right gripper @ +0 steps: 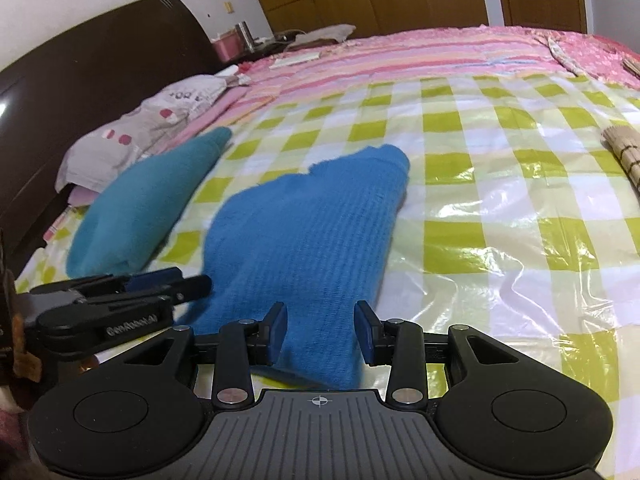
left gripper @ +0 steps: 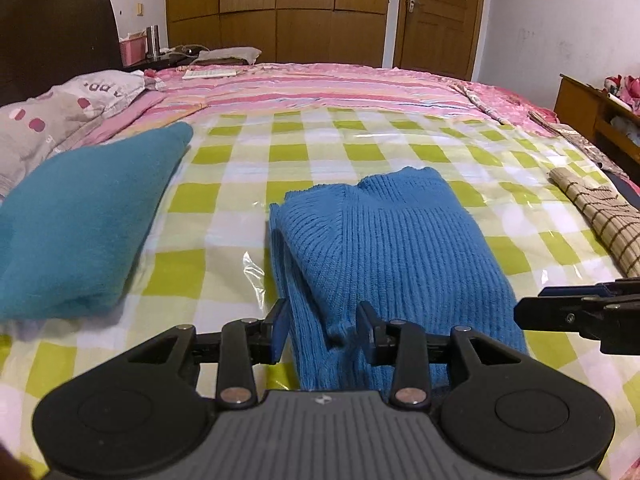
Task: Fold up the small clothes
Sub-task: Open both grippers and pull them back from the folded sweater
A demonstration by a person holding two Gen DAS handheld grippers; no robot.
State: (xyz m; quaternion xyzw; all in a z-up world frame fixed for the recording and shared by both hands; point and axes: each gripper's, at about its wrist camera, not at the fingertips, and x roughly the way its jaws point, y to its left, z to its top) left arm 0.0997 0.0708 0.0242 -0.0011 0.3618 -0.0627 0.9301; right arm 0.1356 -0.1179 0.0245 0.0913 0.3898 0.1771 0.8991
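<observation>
A blue ribbed knit garment (left gripper: 396,248) lies partly folded on the green-and-white checked plastic sheet (left gripper: 224,200); it also shows in the right wrist view (right gripper: 304,232). My left gripper (left gripper: 323,330) is open, its jaws either side of the garment's near left edge. My right gripper (right gripper: 322,332) is open, straddling the garment's near end. The right gripper also shows at the right edge of the left wrist view (left gripper: 580,312). The left gripper shows at the left of the right wrist view (right gripper: 132,292).
A folded teal garment (left gripper: 84,216) lies to the left on the sheet. A brown checked cloth (left gripper: 600,216) lies at the right. A grey pillow (left gripper: 60,112) and dark headboard (left gripper: 52,28) are far left. A wooden side table (left gripper: 592,112) stands at the right.
</observation>
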